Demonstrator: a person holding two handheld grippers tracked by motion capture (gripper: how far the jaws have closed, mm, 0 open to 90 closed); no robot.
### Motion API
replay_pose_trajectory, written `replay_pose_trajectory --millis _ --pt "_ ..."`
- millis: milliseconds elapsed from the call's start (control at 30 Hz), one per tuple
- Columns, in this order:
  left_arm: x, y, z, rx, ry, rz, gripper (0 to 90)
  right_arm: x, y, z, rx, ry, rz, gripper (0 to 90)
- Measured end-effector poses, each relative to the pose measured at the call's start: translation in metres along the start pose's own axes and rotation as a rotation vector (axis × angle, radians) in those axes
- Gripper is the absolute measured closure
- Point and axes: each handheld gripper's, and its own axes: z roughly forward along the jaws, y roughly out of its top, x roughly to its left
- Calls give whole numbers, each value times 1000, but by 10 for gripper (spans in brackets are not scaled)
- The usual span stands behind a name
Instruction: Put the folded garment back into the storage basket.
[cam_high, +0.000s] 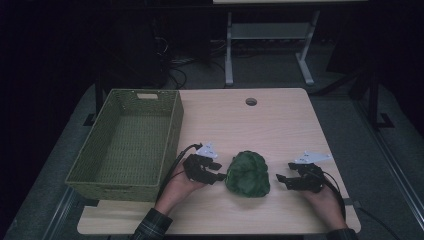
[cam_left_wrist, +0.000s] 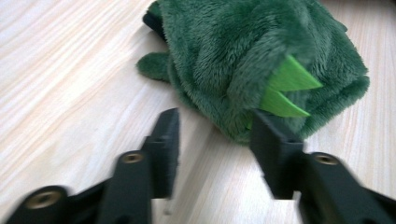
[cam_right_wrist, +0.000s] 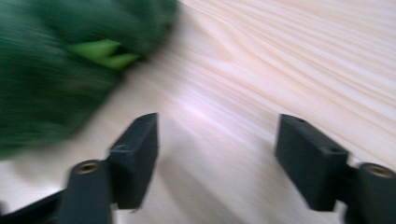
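A green plush toy (cam_high: 247, 174) lies on a pale wooden table (cam_high: 280, 120) between two hand-held grippers, seen from above. The left gripper (cam_high: 214, 171) sits just beside the toy's left edge and the right gripper (cam_high: 283, 180) a little apart from its right edge, each pointing in toward it. The high view takes in the whole setting: a woven green basket (cam_high: 126, 142) standing on the table's left side, near the left hand (cam_high: 181, 187), a round cable hole (cam_high: 251, 102) near the far edge, and the grey legs of another table (cam_high: 270, 35) on the dark floor beyond. Up close, the left gripper view brings out what the high view cannot: the toy's (cam_left_wrist: 243, 51) shaggy pile, a small rounded foot (cam_left_wrist: 153, 65) on the wood and two bright green felt spikes (cam_left_wrist: 286, 91) just above the tip of one jaw. That gripper (cam_left_wrist: 215, 133) stands open, its jaws parted with bare wood between them, one tip at the toy's edge without pinching it. The right gripper view, blurred, shows the toy (cam_right_wrist: 51, 65) as a green mass off to one side, with the spikes (cam_right_wrist: 102, 52) again visible; the right gripper (cam_right_wrist: 217, 140) is spread wide over bare table, holding nothing. Nothing stands between either gripper and the toy.
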Motion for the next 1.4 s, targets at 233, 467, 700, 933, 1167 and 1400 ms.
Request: replay_pose_trajectory --millis 233,467,700,933,1167,1400 --pt "-6 10 -17 4 -9 30 344 -9 -3 6 -4 -74 21 104" --pt "-12 26 -18 23 -54 86 199 -11 -3 6 1 -77 20 90" --pt "-16 41 1 78 -81 146 143 -11 -3 6 1 -78 20 90" --pt "-19 49 25 136 -93 206 131 -11 -3 6 1 -78 22 92" --pt "-18 47 46 192 -90 237 130 -11 -3 6 0 -79 22 93" --pt "-19 42 61 216 -79 259 128 -11 -3 6 -2 -79 23 94"
